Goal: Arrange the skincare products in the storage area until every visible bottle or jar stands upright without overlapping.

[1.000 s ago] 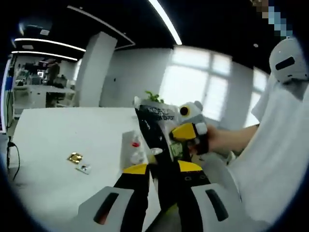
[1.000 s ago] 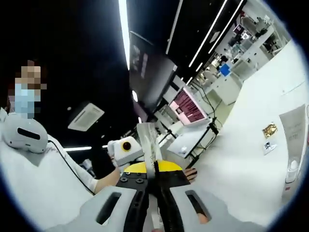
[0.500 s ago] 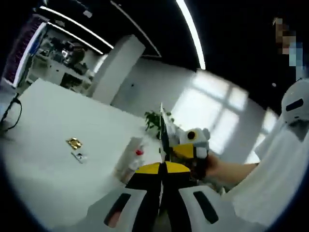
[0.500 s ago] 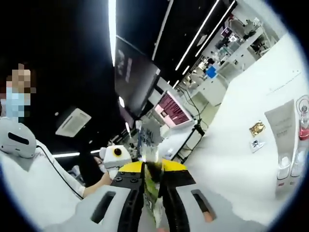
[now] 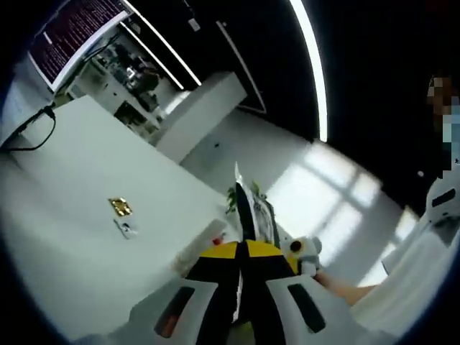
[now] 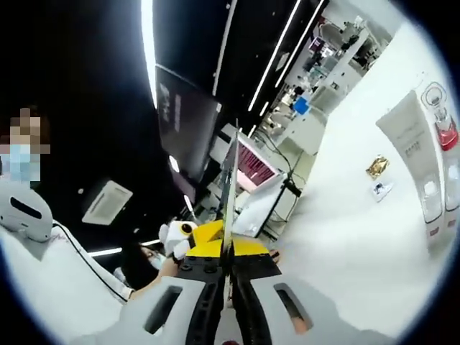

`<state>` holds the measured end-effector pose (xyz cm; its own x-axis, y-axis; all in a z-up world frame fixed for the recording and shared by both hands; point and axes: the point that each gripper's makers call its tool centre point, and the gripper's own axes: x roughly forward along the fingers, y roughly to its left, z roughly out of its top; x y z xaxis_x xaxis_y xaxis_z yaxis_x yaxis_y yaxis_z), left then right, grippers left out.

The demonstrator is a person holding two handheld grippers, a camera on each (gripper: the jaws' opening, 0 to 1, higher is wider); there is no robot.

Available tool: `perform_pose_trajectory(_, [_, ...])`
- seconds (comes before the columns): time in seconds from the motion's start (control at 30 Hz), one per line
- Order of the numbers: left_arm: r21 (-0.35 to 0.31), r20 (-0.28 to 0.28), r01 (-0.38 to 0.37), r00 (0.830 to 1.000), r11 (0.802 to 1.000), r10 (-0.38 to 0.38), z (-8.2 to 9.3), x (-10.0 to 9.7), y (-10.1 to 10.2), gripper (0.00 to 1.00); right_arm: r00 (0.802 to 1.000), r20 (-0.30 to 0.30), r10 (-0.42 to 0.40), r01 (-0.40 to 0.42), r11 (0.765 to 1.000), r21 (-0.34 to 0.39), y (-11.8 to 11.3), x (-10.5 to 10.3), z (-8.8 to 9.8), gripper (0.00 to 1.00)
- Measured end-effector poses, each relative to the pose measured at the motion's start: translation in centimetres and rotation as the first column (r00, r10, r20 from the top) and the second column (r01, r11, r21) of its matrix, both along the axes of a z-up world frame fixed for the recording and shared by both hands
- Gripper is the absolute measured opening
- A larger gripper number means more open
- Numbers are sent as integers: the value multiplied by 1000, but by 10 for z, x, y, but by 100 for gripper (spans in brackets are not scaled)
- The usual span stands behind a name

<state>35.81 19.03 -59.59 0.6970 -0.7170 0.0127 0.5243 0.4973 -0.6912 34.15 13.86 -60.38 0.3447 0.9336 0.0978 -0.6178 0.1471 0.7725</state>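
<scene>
Sachet (image 5: 253, 213), a flat skincare packet, is held in the air above the white table (image 5: 65, 215), now seen edge-on after facing the camera 1 second ago. Left gripper (image 5: 241, 253) and right gripper (image 6: 226, 264) both pinch it. Upright placement is still undone; tubes (image 6: 420, 162) lie flat.

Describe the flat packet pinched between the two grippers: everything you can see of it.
The packet is a thin, flat sachet seen nearly edge-on, held up in the air above the white table. It looks like glossy foil or plastic, dark with a pale top edge and some green print. The left gripper and the right gripper both clamp it with their jaws closed on its lower part. It stands roughly upright, clear of the table.
</scene>
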Motion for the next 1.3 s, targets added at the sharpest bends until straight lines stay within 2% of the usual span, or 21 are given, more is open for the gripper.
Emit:
perform_pose_trajectory(0.03, [5, 11, 10, 1000, 1000, -11, 1, 0, 0, 5, 1000, -18, 11, -11, 999, 32, -1, -2, 3, 1])
perform_pose_trajectory(0.1, [25, 21, 35, 999, 999, -36, 0, -1, -2, 6, 999, -33, 16, -14, 999, 52, -2, -1, 4, 1])
perform_pose_trajectory(0.13, [36, 20, 71, 997, 997, -72, -1, -4, -6, 4, 999, -35, 16, -14, 998, 56, -2, -1, 5, 1])
perform_pose_trajectory(0.23, [49, 1, 126, 992, 991, -126, -7, -10, -13, 5, 999, -49, -5, 9, 997, 80, -5, 5, 7, 1])
perform_pose_trajectory(0.4, [35, -29, 153, 988, 988, -152, -19, -13, -21, 10, 996, -86, -33, 41, 994, 98, -12, 17, 3, 1])
perform_pose_trajectory(0.6, [24, -99, 119, 988, 993, -116, -37, -10, -25, 12, 988, -145, -50, 62, 995, 84, -15, 19, -11, 1])
perform_pose_trajectory(0.63, [43, -105, 107, 989, 993, -102, -40, -9, -24, 10, 986, -157, -58, 71, 994, 78, -16, 20, -14, 1])
perform_pose_trajectory(0.67, [79, -109, 84, 991, 993, -75, -46, -7, -22, 5, 980, -182, -80, 92, 994, 61, -18, 22, -22, 1])
perform_pose_trajectory(0.7, [84, -111, 89, 991, 993, -79, -47, -7, -23, 0, 976, -195, -98, 106, 994, 34, -19, 24, -29, 1])
perform_pose_trajectory(0.8, [159, -152, 73, 987, 985, -48, -63, -4, -23, 0, 964, -222, -145, 146, 989, -13, -19, 30, -44, 2])
perform_pose_trajectory(0.9, [159, -182, 56, 983, 986, -26, -73, 0, -22, 0, 972, -152, -178, 163, 981, -104, -20, 34, -54, 4])
perform_pose_trajectory(0.97, [93, -223, 30, 975, 995, -8, -74, 2, -21, 0, 979, -71, -192, 180, 973, -147, -22, 38, -55, 7])
perform_pose_trajectory(1.0, [60, -238, 12, 971, 998, 2, -74, 5, -20, 0, 980, -48, -192, 182, 970, -164, -21, 39, -55, 8])
perform_pose_trajectory(1.03, [59, -234, 5, 972, 998, 9, -75, 6, -19, 0, 982, -33, -185, 177, 968, -176, -21, 39, -56, 10])
perform_pose_trajectory(1.13, [98, -254, -3, 967, 995, 28, -86, 11, -19, 0, 990, -25, -142, 134, 970, -204, -15, 36, -60, 28])
perform_pose_trajectory(1.17, [101, -259, -3, 965, 995, 29, -87, 11, -19, 0, 991, -13, -131, 126, 969, -215, -13, 34, -60, 35])
perform_pose_trajectory(1.3, [90, -278, -29, 959, 996, 53, -94, 18, -18, 0, 994, 54, -91, 102, 958, -269, -9, 31, -65, 53])
